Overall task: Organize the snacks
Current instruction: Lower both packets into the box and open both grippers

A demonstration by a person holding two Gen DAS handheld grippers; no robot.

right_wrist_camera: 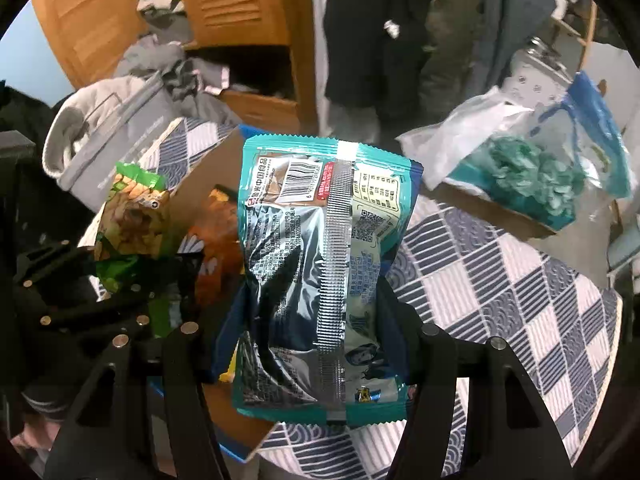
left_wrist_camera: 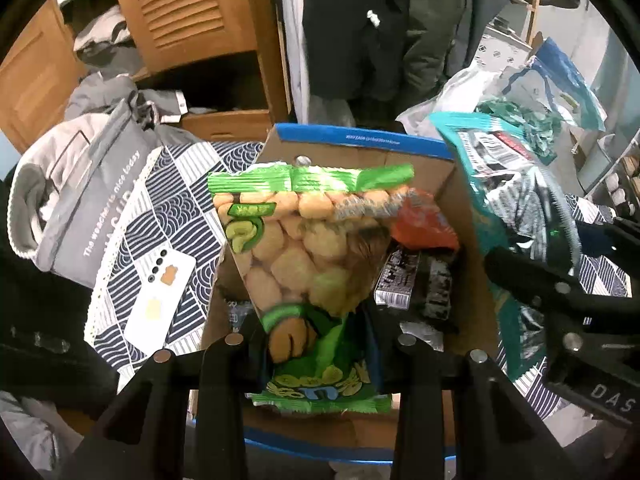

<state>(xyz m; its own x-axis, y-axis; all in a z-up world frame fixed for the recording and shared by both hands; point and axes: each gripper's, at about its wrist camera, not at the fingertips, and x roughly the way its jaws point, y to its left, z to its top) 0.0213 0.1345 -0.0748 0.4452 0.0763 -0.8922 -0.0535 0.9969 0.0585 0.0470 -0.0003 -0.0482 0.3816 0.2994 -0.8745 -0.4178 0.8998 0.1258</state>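
Observation:
My left gripper (left_wrist_camera: pixel 316 344) is shut on the lower part of a green snack bag (left_wrist_camera: pixel 304 248) of pale puffs, held above an open cardboard box (left_wrist_camera: pixel 352 144) with a blue rim. In the box lie an orange packet (left_wrist_camera: pixel 428 224) and dark barcode-printed packets (left_wrist_camera: pixel 400 280). My right gripper (right_wrist_camera: pixel 316 320) is shut on a teal and silver snack bag (right_wrist_camera: pixel 320 264), back side up with its barcode showing, at the box's right edge. That same bag (left_wrist_camera: pixel 508 216) and the right gripper's black body (left_wrist_camera: pixel 560 304) appear right of the box in the left wrist view. The green bag (right_wrist_camera: pixel 132 216) shows at left.
The box stands on a blue and white patterned cloth (right_wrist_camera: pixel 500 280). A white phone (left_wrist_camera: pixel 160 300) lies left of the box, with a grey bag (left_wrist_camera: pixel 80 200) beyond it. A clear bag of teal packets (right_wrist_camera: pixel 532 176) sits at the back right. A wooden louvred cabinet (left_wrist_camera: pixel 188 12) and dark hanging clothes (left_wrist_camera: pixel 360 28) stand behind.

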